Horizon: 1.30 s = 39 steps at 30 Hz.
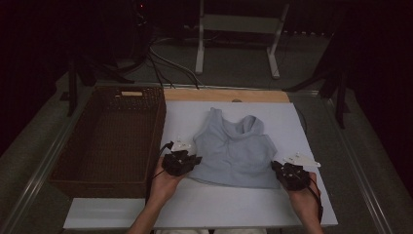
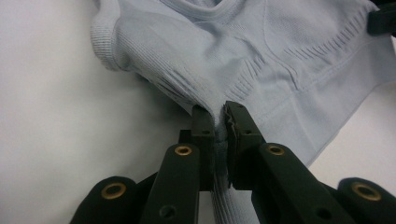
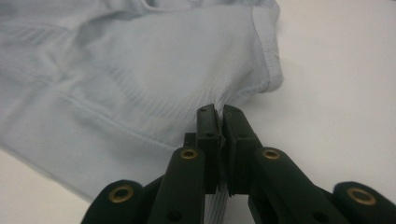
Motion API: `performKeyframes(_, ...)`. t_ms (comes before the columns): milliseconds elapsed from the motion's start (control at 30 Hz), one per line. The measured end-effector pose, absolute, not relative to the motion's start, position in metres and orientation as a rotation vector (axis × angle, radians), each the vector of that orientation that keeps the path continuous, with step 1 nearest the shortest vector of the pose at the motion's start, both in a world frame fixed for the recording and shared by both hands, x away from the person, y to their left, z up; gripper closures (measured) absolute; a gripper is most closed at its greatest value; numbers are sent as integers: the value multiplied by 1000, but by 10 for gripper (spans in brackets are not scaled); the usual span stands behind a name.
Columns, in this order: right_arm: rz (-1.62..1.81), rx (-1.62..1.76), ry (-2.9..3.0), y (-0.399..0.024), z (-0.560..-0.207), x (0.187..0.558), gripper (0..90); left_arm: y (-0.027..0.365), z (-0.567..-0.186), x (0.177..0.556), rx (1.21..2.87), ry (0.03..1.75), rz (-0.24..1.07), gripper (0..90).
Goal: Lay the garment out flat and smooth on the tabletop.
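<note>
**Pale blue ribbed sleeveless top pinched at both sides**

Pale blue ribbed sleeveless top (image 1: 233,146) lying flat on white bench (image 1: 302,204), neck away from person. Left gripper (image 1: 187,161) clamped on left side fabric (image 2: 219,109), right gripper (image 1: 281,170) clamped on right side edge (image 3: 219,105). Grasp done, by the look of it; fold or lift likely left, nothing yet in dark woven wicker basket (image 1: 114,139). Basket wall just beside left gripper; open bench ahead, near edge close behind hands.
</note>
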State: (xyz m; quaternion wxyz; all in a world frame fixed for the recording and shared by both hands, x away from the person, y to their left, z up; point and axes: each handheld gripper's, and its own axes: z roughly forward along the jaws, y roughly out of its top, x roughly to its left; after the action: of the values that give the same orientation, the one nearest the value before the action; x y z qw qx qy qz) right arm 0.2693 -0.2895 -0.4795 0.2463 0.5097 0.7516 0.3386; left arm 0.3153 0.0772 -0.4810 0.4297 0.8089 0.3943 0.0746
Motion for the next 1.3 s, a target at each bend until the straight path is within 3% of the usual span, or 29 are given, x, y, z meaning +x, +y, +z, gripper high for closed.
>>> performKeyframes(167,904,1425,2054,-294,-488,274,860,78,-484,314,2021,990,180,852)
performKeyframes(400,888,1483,2032,-298,-491,275,667,79,-484,312,2022,991,166,852)
performKeyframes(933,899,1540,2065,-309,-499,267,510,80,-487,307,2027,992,162,851)
performKeyframes(1100,923,1565,2088,-311,-503,270,573,80,-487,306,2027,991,161,851)
performKeyframes(1300,941,1541,2142,-309,-504,271,820,81,-487,303,2028,989,162,851)
